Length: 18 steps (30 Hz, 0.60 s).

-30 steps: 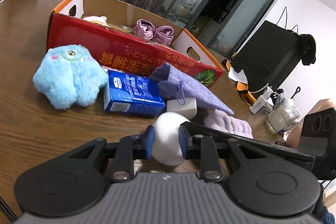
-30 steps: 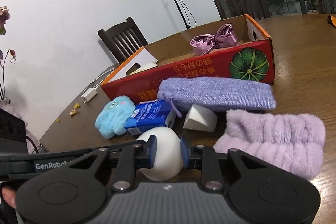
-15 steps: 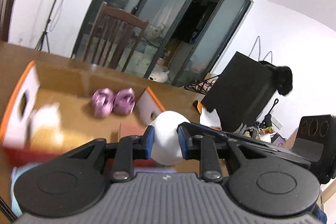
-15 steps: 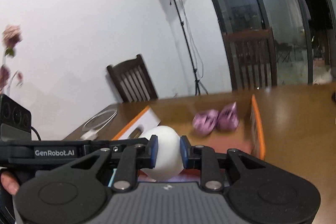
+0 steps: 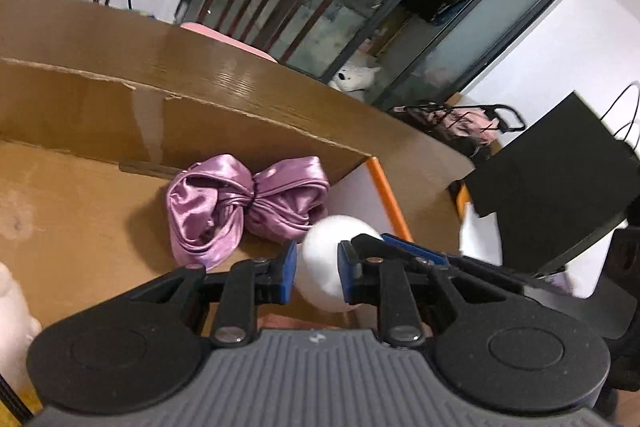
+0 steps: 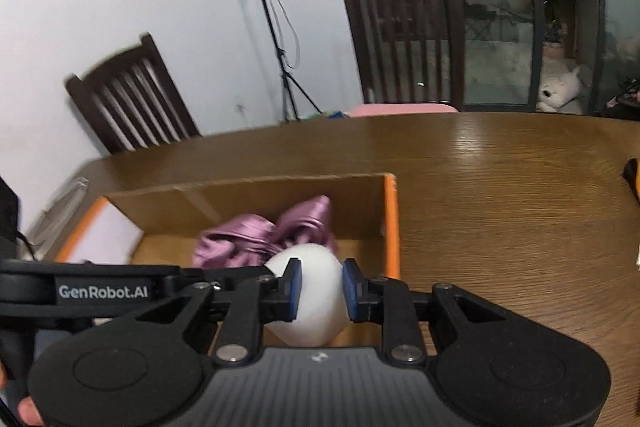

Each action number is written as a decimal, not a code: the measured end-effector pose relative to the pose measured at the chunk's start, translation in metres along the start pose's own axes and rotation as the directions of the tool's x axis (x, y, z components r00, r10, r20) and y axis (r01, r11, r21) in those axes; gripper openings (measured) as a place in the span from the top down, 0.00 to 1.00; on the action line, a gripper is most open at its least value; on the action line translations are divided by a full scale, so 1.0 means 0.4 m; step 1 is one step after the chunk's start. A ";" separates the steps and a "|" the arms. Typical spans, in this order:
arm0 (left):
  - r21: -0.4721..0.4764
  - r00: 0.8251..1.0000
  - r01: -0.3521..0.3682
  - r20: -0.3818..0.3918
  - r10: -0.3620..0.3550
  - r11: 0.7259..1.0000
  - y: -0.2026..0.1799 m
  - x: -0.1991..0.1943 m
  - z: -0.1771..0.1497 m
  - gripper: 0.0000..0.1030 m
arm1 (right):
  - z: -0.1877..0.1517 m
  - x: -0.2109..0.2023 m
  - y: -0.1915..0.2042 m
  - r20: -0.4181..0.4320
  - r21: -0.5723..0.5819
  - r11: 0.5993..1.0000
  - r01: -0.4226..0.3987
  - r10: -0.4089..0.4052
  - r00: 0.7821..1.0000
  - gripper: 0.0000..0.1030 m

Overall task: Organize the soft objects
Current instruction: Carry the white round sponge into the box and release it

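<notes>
A white egg-shaped soft sponge (image 5: 336, 233) is pinched from two sides over the open cardboard box (image 5: 160, 115). My left gripper (image 5: 318, 263) is shut on it, and its jaws are closing a little more. My right gripper (image 6: 319, 285) is shut on the same sponge (image 6: 310, 323). In the right wrist view the left gripper's arm comes in from the left edge. A purple satin bow (image 5: 244, 203) lies on the box floor, just beyond the sponge. The same bow (image 6: 256, 235) and box (image 6: 240, 203) show in the right wrist view. A pale plush (image 5: 12, 307) sits at the box's near left.
The box stands on a brown wooden table (image 6: 500, 187). Two dark wooden chairs (image 6: 404, 39) stand behind it, with a light stand (image 6: 276, 27) between them. A black box (image 5: 560, 187) is at the table's right. A white plush dog (image 6: 560, 91) lies on the floor.
Both grippers carried the white sponge up off the table and over the box. The blue plush, tissue pack and purple pouches have dropped out of view.
</notes>
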State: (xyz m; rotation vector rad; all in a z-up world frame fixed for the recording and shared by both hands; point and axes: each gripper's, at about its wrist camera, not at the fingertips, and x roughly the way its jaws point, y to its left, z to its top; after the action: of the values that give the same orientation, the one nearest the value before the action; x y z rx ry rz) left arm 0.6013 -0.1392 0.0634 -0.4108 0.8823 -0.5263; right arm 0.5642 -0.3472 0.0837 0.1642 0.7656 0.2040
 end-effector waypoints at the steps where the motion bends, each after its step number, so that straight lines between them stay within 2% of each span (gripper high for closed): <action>1: 0.019 1.000 -0.013 0.007 0.013 1.000 -0.006 -0.008 -0.005 0.78 | -0.006 0.005 0.006 -0.004 -0.023 0.999 0.025 -0.025 1.000 0.79; 3: 0.073 0.998 -0.055 0.030 0.053 0.996 -0.022 -0.031 -0.018 0.73 | -0.014 0.004 0.017 0.003 -0.055 0.998 0.040 -0.040 0.999 0.77; 5: 0.099 0.996 -0.073 0.050 0.068 0.992 -0.026 -0.063 -0.033 0.65 | -0.017 -0.011 0.017 0.011 -0.063 0.997 0.050 -0.050 0.999 0.68; 7: 0.117 0.994 -0.096 0.072 0.088 0.989 -0.034 -0.095 -0.042 0.63 | -0.019 -0.036 0.018 0.026 -0.062 0.998 0.025 -0.024 0.999 0.62; 9: 0.160 0.984 -0.149 0.117 0.131 0.976 -0.052 -0.138 -0.061 0.62 | -0.037 -0.079 0.023 0.057 -0.082 0.996 0.028 -0.023 0.998 0.60; 11: 0.199 0.968 -0.218 0.172 0.185 0.955 -0.072 -0.183 -0.091 0.54 | -0.067 -0.139 0.036 0.101 -0.120 0.992 0.046 -0.034 0.994 0.56; 13: 0.237 0.945 -0.278 0.241 0.221 0.931 -0.082 -0.246 -0.134 0.44 | -0.109 -0.209 0.043 0.155 -0.151 0.987 0.049 -0.025 0.988 0.45; 14: 0.256 0.932 -0.299 0.283 0.225 0.919 -0.085 -0.284 -0.164 0.40 | -0.137 -0.246 0.046 0.182 -0.160 0.986 0.052 -0.023 0.983 0.43; 16: 0.281 0.914 -0.321 0.343 0.218 0.904 -0.086 -0.347 -0.226 0.24 | -0.211 -0.324 0.055 0.244 -0.183 0.981 0.063 -0.017 0.970 0.35; 18: 0.287 0.897 -0.336 0.389 0.211 0.897 -0.083 -0.407 -0.298 0.20 | -0.295 -0.390 0.063 0.290 -0.202 0.977 0.065 -0.004 0.957 0.27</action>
State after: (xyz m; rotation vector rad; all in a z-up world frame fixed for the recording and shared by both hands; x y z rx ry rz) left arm 0.4107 -0.0846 0.1131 -0.0433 0.4763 -0.3189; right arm 0.3686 -0.3518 0.1099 -0.0211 0.4516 0.2205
